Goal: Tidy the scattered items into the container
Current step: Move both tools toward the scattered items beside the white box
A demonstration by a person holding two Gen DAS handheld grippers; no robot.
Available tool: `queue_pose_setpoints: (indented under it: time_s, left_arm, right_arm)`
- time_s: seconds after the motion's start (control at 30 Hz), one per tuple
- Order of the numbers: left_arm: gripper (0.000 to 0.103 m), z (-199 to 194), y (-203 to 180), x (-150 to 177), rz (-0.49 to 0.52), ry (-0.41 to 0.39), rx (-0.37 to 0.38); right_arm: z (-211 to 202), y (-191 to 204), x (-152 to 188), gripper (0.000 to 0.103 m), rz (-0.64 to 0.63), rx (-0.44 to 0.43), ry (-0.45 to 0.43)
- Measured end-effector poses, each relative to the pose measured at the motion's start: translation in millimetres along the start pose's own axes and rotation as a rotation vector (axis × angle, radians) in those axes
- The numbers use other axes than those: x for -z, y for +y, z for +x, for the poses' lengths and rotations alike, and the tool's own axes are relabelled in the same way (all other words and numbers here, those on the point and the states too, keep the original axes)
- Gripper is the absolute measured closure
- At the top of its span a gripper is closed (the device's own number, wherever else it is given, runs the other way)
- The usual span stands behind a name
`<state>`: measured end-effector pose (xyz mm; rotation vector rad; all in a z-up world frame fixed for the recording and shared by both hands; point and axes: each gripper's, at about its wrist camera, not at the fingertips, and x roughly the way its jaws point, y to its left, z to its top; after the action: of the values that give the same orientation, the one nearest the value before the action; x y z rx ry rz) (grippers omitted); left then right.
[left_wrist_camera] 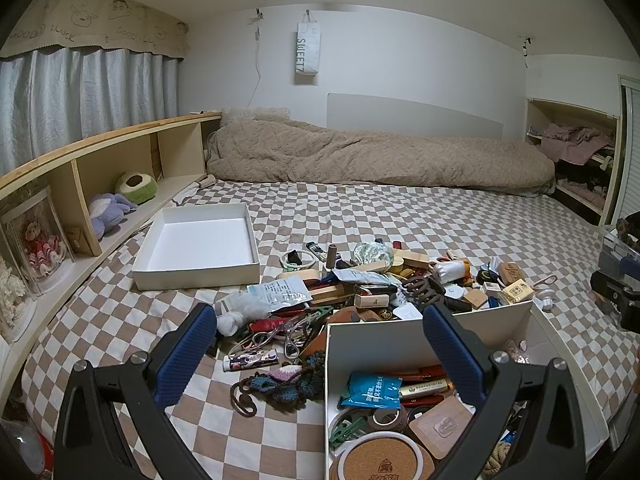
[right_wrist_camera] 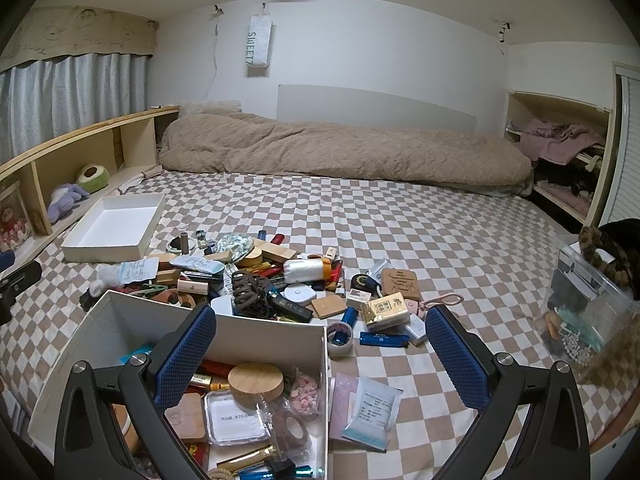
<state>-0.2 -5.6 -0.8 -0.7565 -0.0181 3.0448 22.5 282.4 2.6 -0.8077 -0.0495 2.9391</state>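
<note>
A white box (left_wrist_camera: 376,344) stands on the checked bed near me, partly filled with small items; it also shows in the right wrist view (right_wrist_camera: 276,340). A heap of scattered items (left_wrist_camera: 372,280) lies behind it, also visible in the right wrist view (right_wrist_camera: 280,276). My left gripper (left_wrist_camera: 320,336) is open and empty, held over the box's left wall and a crocheted pouch (left_wrist_camera: 292,384). My right gripper (right_wrist_camera: 320,336) is open and empty, over the box's right wall, with a sachet (right_wrist_camera: 374,412) and blue lighters (right_wrist_camera: 382,338) on the bed between its fingers.
An empty white lid tray (left_wrist_camera: 200,244) lies at the left by a wooden shelf (left_wrist_camera: 80,184) with plush toys. A rolled beige duvet (left_wrist_camera: 360,156) lies along the far wall. A clear plastic bin (right_wrist_camera: 588,300) with odds and ends stands at the right.
</note>
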Motion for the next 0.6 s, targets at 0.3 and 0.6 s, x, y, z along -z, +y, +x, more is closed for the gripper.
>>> queue_pose_setpoints:
  time_s: [0.3, 0.6]
  left_arm:
    - [0.000, -0.4, 3.3, -1.4, -0.008, -0.006, -0.003]
    - [0.000, -6.6, 33.9, -8.8, -0.079, -0.031, -0.026]
  right_arm:
    - [-3.4, -2.9, -2.2, 0.000, 0.011, -0.006, -0.019]
    - [-7.5, -26.0, -5.8, 0.000, 0.050, 0.022, -0.043]
